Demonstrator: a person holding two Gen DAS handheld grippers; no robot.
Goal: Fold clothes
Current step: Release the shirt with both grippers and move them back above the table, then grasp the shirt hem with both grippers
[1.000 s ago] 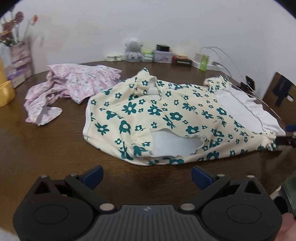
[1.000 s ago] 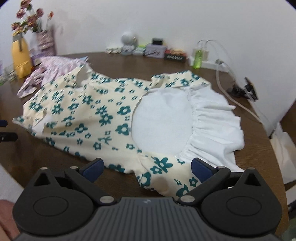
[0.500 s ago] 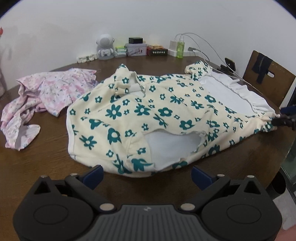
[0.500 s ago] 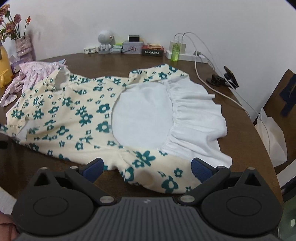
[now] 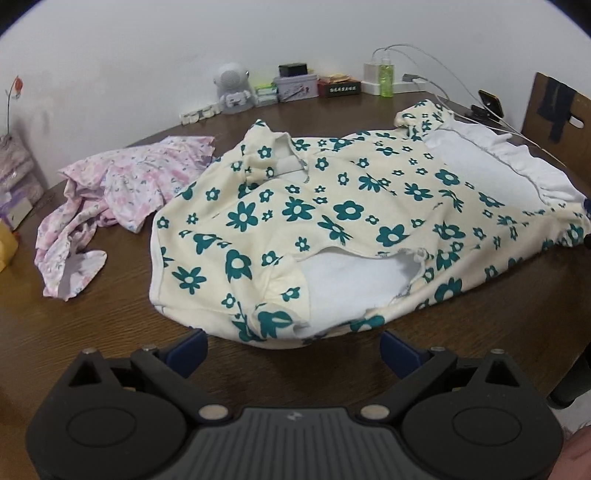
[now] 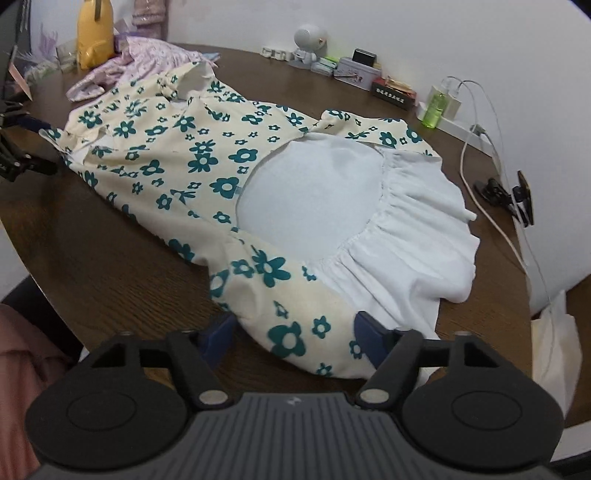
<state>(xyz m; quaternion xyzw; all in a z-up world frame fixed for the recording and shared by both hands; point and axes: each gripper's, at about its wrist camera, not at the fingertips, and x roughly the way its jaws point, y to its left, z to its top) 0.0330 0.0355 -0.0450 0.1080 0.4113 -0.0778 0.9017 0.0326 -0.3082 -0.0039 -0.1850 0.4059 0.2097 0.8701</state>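
The left tongs (image 5: 293, 345) stood spread wide, their 2 blue fingertips (image 5: 188, 350) low over the table at the near edge of the dress, with the cloth's hem bulging just between them but not pinched. The right tongs (image 6: 295, 334) were spread wide too, and a lobe of the dress's flowered hem lay between their blue tips — touching or not, I could not tell.

The round brown table (image 5: 92, 332) filled most of both views. Across its middle lay the cream dress with teal flowers (image 5: 332, 221), spread out flat-ish but rumpled, its white lining showing through an opening near the left tongs. In the right wrist view the same dress (image 6: 177, 147) showed a big white oval panel and a gathered white frill (image 6: 413, 236) at the end nearest the right tongs.

Beside the dress, touching its far-left edge, sat a crumpled pink floral garment (image 5: 110, 199).

Along the wall — well apart from the dress — stood a yellow bottle (image 6: 94, 35), a small grey robot-shaped figure (image 5: 232, 90), a tin box (image 5: 295, 86), a green bottle (image 5: 386, 74) and white cables (image 6: 491, 206) trailing along the table's right side. A black clip (image 6: 509, 195) rested near the cables.
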